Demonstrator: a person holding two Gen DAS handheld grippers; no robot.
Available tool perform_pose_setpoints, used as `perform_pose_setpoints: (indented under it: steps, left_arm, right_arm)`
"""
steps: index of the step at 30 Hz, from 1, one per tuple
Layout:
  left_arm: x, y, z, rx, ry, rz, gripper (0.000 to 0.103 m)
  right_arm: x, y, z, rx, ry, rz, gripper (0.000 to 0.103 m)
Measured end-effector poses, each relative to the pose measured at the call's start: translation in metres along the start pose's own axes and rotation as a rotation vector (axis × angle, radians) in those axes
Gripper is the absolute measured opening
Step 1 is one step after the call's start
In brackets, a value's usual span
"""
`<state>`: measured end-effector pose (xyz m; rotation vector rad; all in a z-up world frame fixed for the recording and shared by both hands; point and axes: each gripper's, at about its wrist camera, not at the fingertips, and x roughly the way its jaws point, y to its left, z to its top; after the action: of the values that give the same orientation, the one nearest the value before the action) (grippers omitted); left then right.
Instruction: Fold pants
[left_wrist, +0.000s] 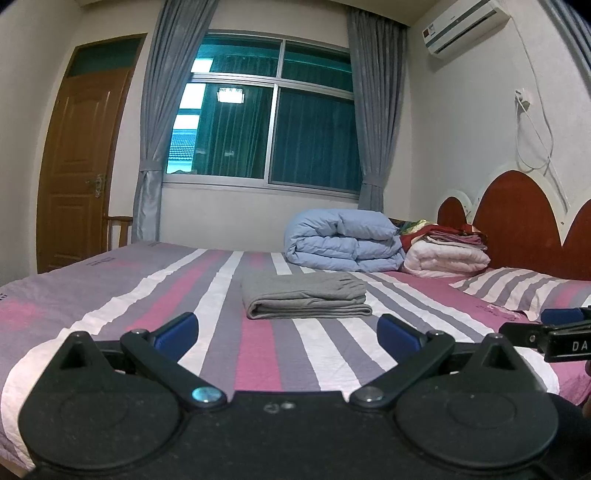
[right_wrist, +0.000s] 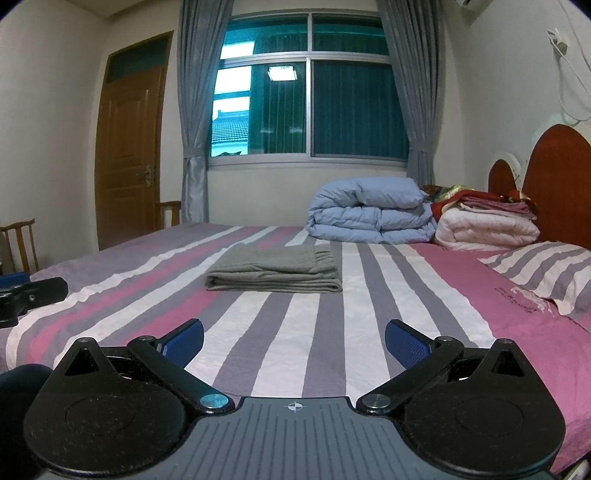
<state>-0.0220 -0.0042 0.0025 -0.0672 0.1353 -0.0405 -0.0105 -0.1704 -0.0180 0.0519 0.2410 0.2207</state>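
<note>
The left gripper (left_wrist: 288, 334) is level, its blue-padded fingers (left_wrist: 177, 330) spread wide with nothing between them. The right gripper (right_wrist: 294, 339) sits beside it, just off its right side, equally level, jaws parted wide and holding nothing.

Left claw (left_wrist: 288, 334): jaws spread wide, blue pads (left_wrist: 175, 332) holding nothing, above the bed.
Pants (left_wrist: 304, 295): grey, folded into a flat stack, lying on the striped bed (left_wrist: 110, 295) ahead of the claw, apart from it.
Right claw (left_wrist: 554, 332): partly visible at right edge.
Blue quilt (left_wrist: 343, 240): folded, behind the pants.
</note>
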Motion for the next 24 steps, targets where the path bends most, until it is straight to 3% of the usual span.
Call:
perform_pose_setpoints:
  steps: [24]
  left_arm:
    - [0.0000,0.0008,0.0015,0.001,0.004,-0.008,0.097]
  right_arm:
    - [-0.0009,-0.0019,-0.0015,0.014,0.006,-0.006,0.103]
